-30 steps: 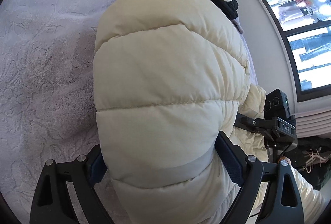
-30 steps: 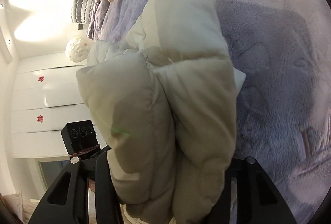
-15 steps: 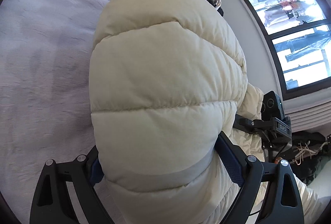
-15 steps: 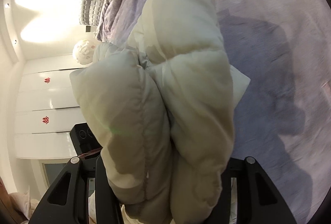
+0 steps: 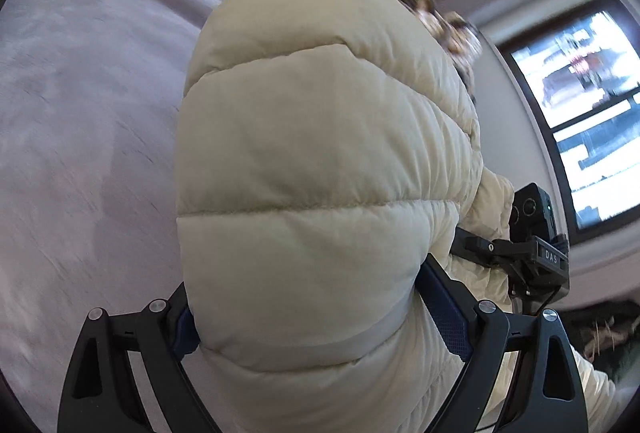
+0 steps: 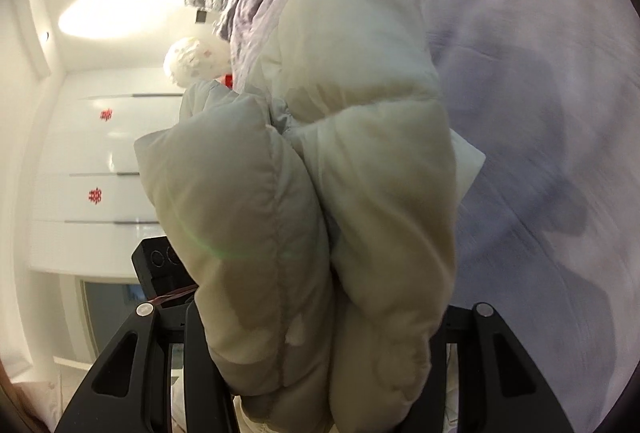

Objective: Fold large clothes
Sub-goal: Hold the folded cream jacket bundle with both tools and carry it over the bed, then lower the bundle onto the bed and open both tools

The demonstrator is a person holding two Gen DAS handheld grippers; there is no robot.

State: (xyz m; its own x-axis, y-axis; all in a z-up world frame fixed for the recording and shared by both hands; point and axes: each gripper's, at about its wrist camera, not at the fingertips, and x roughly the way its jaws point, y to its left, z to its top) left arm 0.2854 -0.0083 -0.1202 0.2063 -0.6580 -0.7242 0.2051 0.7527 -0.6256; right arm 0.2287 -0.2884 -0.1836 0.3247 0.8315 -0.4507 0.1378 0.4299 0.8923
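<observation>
Because the cream puffer jacket (image 5: 320, 169) is bulky and air-filled, it is judged to be light for its size, soft and springy, with a smooth shell that could slide under pressure. On the left, a thick quilted roll of it is seen clamped in the left gripper (image 5: 308, 317), whose jaws are spread wide and pressed into the padding on both sides, so that the roll bulges out ahead of them. The lilac bedspread (image 5: 80, 113) is seen below and to the left, and the jacket is held above it rather than laid flat; whether any part trails on the bed cannot be told.

Further right, a second bunch of the same jacket, two padded folds side by side, is seen clamped in the right gripper (image 6: 320, 345), whose jaws are set narrower and squeezed onto the compressed layers. A window (image 5: 580, 105) is seen beyond the left view's right edge, and white drawers (image 6: 100, 173) at the left of the right view.

A hold across a full quilted channel, near a stitched seam, is judged safest, since loose filling gives way and a shallow pinch on the slick shell may slip. Folds are expected to spring back unless pressed.
</observation>
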